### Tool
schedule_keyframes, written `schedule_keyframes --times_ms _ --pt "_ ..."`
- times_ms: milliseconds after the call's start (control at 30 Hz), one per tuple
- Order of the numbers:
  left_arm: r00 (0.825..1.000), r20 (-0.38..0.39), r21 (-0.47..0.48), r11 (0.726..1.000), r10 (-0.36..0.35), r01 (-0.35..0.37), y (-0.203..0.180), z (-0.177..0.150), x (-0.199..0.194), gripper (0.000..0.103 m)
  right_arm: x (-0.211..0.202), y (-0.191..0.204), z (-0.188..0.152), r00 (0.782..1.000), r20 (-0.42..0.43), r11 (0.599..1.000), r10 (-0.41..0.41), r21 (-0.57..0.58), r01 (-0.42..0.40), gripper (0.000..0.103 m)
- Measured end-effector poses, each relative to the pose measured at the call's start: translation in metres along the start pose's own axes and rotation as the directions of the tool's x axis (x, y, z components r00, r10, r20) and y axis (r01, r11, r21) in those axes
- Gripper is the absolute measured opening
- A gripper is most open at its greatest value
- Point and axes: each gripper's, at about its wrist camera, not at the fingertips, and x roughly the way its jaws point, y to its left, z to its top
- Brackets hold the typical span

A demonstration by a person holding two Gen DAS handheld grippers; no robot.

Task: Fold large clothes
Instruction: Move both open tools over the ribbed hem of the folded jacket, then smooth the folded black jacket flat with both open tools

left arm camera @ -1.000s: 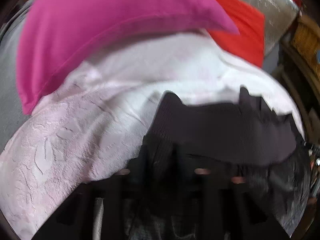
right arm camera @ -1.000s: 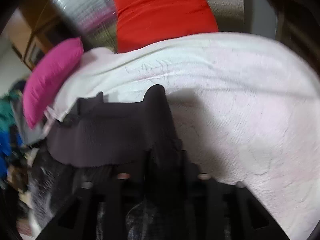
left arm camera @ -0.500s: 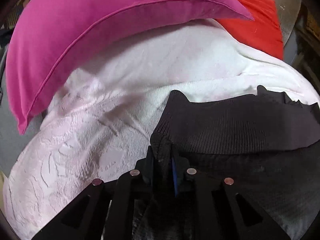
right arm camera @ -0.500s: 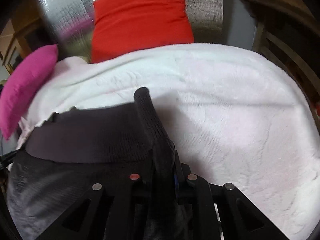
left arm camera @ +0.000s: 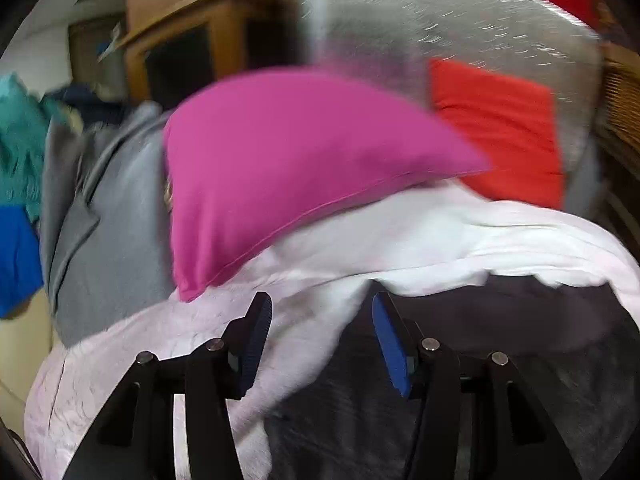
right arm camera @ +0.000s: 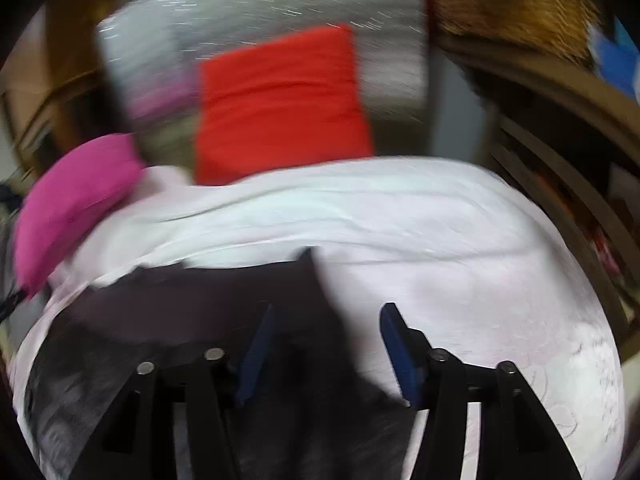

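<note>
Dark ribbed garment (left arm camera: 500,320) lies released near the bed's (left arm camera: 460,232) foot edge, both left gripper (left arm camera: 320,344) and right gripper (right arm camera: 326,344) jaws just opened and apart, so we lift clear before smoothing its hem.

The left gripper (left arm camera: 318,322) is built of matte black plastic: angled struts fan out from the bottom edge of its view and carry two fingers. Each finger ends in a flat blue pad (left arm camera: 390,344), the left-hand one showing a finely ribbed dark edge. Four round silver pin heads (left arm camera: 430,344) sit on top of the linkage joints, two to a side. The right gripper (right arm camera: 326,334) has the same make: black struts, blue pads (right arm camera: 400,354) on black backing, and four silver pin heads (right arm camera: 439,354) along the linkage. Both views are softened by blur.
</note>
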Motion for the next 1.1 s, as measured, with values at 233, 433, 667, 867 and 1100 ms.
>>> schedule_keyframes --times_ms 233,433,667,867,1100 --pt "0.986 -0.14 0.292 0.947 -0.093 0.131 -0.113 -0.06 0.006 0.055 0.02 0.092 -0.041 0.998 -0.06 0.958 -0.007 -0.288 -0.011 0.069" --pt "0.96 -0.275 0.198 0.975 -0.045 0.103 -0.102 -0.063 0.07 0.06 0.084 0.063 -0.041 0.981 -0.173 0.983 -0.087 -0.174 0.057 0.077" --pt "0.963 -0.267 0.166 0.982 -0.047 0.094 -0.1 -0.064 0.079 0.065 0.088 0.056 -0.038 0.979 -0.18 0.988 -0.099 -0.132 0.076 0.081" --pt "0.995 -0.083 0.072 0.995 -0.059 0.065 -0.048 -0.051 0.015 0.065 0.004 0.056 -0.035 0.998 -0.018 0.996 -0.061 -0.063 0.059 0.083" --pt "0.997 -0.047 0.093 0.994 -0.06 0.064 -0.044 -0.093 -0.025 0.065 -0.043 0.098 -0.091 0.998 -0.003 0.992 0.071 -0.103 -0.07 0.083"
